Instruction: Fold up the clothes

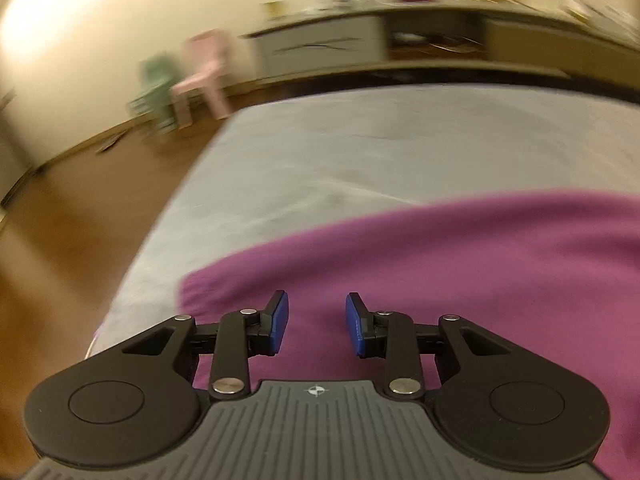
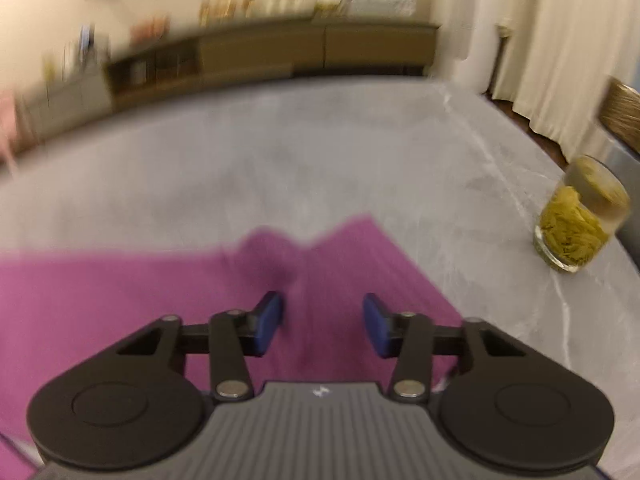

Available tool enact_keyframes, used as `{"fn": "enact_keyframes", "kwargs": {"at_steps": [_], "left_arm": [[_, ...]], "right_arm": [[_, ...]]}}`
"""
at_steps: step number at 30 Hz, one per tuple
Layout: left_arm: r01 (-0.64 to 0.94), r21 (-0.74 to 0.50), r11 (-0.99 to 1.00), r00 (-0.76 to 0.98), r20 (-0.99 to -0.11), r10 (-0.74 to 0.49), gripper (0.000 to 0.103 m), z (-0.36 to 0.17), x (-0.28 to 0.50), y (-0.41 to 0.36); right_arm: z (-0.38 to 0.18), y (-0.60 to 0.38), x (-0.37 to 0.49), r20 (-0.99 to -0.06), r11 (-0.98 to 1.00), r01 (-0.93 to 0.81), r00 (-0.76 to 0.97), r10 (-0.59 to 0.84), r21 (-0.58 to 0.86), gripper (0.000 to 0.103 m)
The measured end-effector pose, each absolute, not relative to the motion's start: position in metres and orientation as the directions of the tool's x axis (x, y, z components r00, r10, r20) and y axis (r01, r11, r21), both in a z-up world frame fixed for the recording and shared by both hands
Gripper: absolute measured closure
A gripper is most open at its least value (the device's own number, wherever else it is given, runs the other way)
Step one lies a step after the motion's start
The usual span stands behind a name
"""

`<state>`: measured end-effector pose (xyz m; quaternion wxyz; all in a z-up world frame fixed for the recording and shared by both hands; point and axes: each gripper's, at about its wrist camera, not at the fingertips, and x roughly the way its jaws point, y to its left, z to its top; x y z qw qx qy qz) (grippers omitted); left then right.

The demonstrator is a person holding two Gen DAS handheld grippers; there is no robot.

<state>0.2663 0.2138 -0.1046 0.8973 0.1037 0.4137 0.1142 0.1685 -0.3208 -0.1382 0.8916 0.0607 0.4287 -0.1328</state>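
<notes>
Garment [image 1: 440,272]: one, purple, on grey table [image 1: 320,152]; left claw [image 1: 317,324], right claw [image 2: 323,326] parted, empty; one jar [image 2: 580,216]

A home living room: long sideboard [image 1: 400,36], small plastic chairs [image 1: 204,76], curtains [image 2: 560,40], wooden floor [image 1: 72,208].

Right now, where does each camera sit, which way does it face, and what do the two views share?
Left wrist view: sits on the left gripper, looks forward and down over the purple garment on the grey table, toward small chairs; only its own open fingers show.
Right wrist view: sits on the right gripper, looks down at the garment's corner, a glass jar at right; only its open fingers show.
Shared: the purple garment, grey table, and a blurred low cabinet behind.
</notes>
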Motion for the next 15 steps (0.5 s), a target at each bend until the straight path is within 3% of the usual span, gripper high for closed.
{"fn": "enact_keyframes", "kwargs": {"at_steps": [3,7,9,11,13,15], "left_arm": [[-0.075,0.302,0.950,0.631,-0.723,0.280,0.069,-0.110,0.267,0.206],[-0.144,0.283,0.948,0.621,-0.720,0.309,0.068,-0.110,0.284,0.220],[-0.183,0.299,0.937,0.616,-0.708,0.346,0.068,-0.110,0.296,0.227],[-0.223,0.318,0.922,0.608,-0.694,0.386,0.068,-0.109,0.308,0.234],[-0.241,0.349,0.906,0.603,-0.678,0.421,0.068,-0.110,0.317,0.235],[-0.235,0.368,0.900,0.601,-0.673,0.432,0.068,-0.109,0.325,0.237]], "right_arm": [[-0.140,-0.324,0.188,-0.795,0.962,0.273,0.577,-0.189,-0.031,0.056],[-0.149,-0.333,0.236,-0.783,0.960,0.278,0.592,-0.189,-0.021,0.054],[-0.156,-0.341,0.260,-0.768,0.952,0.307,0.609,-0.197,-0.001,0.049],[-0.161,-0.346,0.270,-0.737,0.944,0.325,0.650,-0.183,0.052,0.035],[-0.168,-0.353,0.273,-0.695,0.934,0.331,0.703,-0.151,0.132,0.031],[-0.159,-0.368,0.269,-0.674,0.911,0.334,0.733,-0.090,0.241,0.040]]}}
